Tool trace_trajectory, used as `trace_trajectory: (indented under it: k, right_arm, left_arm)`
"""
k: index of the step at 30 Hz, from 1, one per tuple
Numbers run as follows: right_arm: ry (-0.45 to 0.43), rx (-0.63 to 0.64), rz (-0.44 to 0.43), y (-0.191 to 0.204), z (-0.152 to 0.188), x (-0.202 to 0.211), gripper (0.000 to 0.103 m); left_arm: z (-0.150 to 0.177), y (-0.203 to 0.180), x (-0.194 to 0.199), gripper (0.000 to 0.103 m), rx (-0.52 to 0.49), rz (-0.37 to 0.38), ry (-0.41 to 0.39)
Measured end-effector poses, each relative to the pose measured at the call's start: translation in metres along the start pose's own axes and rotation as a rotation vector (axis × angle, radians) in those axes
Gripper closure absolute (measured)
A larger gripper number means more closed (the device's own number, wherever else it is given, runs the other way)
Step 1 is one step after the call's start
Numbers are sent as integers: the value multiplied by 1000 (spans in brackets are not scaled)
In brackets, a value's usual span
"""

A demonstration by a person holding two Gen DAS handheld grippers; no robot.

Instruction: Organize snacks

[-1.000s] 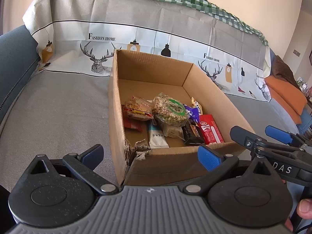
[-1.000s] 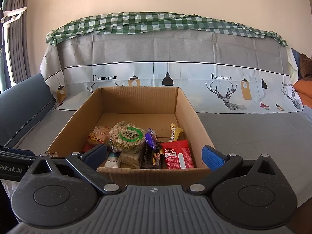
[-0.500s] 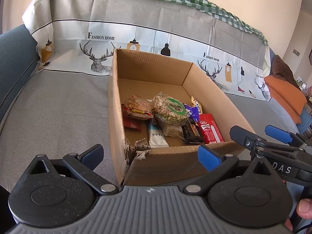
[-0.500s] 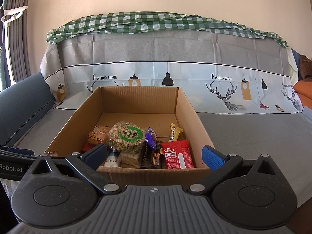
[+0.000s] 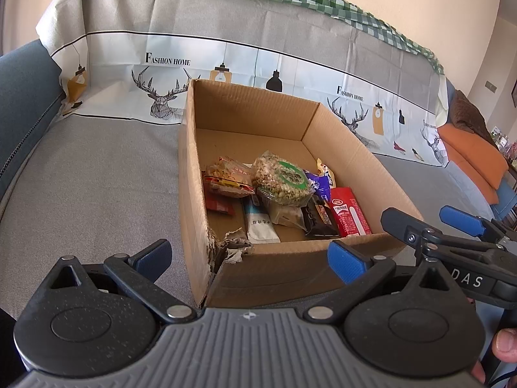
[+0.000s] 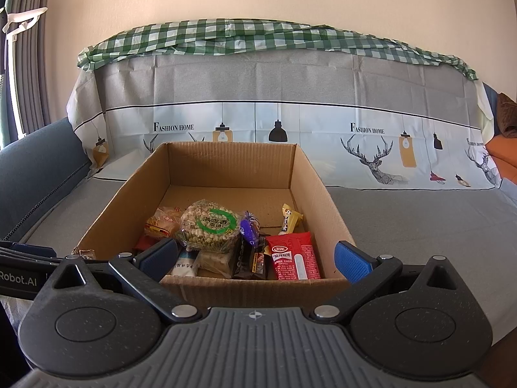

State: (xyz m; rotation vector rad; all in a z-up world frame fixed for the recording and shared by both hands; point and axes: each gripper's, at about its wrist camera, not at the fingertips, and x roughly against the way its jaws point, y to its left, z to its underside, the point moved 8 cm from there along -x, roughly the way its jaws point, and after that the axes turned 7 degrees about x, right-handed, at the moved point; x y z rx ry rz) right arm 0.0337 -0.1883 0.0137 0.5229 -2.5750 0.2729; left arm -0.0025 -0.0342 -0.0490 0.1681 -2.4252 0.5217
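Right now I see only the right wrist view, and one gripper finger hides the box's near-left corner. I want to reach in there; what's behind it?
Observer: The box is torn at that corner, with ragged cardboard flaps curling inward.
Operator: Anything lying by the tear?
Observer: A white packet lies flat just right of it, one end close to the front wall.
Operator: Is the left gripper in my way?
Observer: The left gripper is open and outside the box, facing that corner.
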Motion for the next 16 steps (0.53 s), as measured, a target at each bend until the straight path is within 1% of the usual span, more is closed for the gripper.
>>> trace_trajectory:
  k: [9,16]
  right_arm:
    - [0,1,1,1,0,0,1]
    - [-8,-7,2,-3,-1,1,1]
  left_arm:
    - [0,0,0,0,-1,1,-1]
    - [1,1,0,0,-21,14,-19]
